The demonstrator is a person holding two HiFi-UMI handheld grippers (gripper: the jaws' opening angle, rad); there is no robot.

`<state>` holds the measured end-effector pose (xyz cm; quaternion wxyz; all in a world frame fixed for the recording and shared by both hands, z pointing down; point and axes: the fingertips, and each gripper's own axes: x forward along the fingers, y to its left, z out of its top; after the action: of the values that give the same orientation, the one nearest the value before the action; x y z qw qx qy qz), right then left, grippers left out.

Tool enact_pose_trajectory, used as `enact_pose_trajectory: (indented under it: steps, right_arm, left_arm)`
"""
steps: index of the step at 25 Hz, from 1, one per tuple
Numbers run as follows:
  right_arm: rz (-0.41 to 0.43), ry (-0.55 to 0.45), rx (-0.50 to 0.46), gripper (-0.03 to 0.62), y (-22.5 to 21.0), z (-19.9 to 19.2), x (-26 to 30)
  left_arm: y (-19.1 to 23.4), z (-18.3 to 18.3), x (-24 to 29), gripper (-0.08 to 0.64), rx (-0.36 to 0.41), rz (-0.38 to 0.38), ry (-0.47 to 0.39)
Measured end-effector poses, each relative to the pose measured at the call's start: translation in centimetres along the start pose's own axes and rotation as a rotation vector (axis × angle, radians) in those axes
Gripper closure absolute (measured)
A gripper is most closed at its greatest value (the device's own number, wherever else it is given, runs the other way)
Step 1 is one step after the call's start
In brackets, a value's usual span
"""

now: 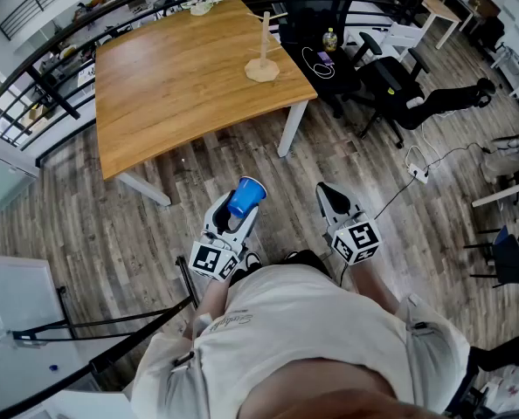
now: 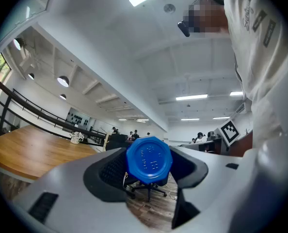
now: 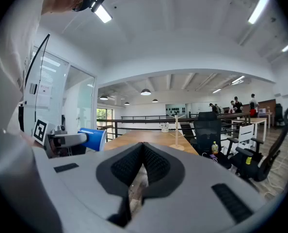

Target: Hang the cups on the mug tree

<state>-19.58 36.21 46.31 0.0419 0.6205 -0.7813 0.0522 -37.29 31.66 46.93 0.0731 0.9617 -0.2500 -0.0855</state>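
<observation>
My left gripper is shut on a blue cup, held over the wood floor in front of the person's body. In the left gripper view the cup's base faces the camera, clamped between the two dark pads. The right gripper hangs beside it, shut and with nothing in it; its pads meet at the tips. A bare wooden mug tree stands on the wooden table, well ahead of both grippers. From the right gripper view the mug tree shows far off and the blue cup at the left.
Black office chairs stand right of the table, one seat carrying a bottle and a cable. A power strip lies on the floor at the right. A white object sits at the table's far end. A railing runs along the left.
</observation>
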Motion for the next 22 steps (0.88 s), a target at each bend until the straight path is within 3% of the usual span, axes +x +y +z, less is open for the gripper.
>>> enact_pose_trajectory:
  steps: [8, 13, 22]
  right_arm:
    - [-0.048, -0.012, 0.03, 0.598, -1.1, -0.4, -0.6]
    - [-0.124, -0.01, 0.067, 0.598, -1.9, -0.9, -1.0]
    - [-0.148, 0.059, 0.055, 0.598, -0.9, -3.1, -0.6]
  left_arm:
    - [0.0, 0.5, 1.6, 0.299, 0.014, -0.068, 0.006]
    - [0.5, 0.4, 1.9, 0.299, 0.003, -0.092, 0.001]
    - [0.8, -3.0, 2.7, 0.299, -0.068, -0.144, 0.062]
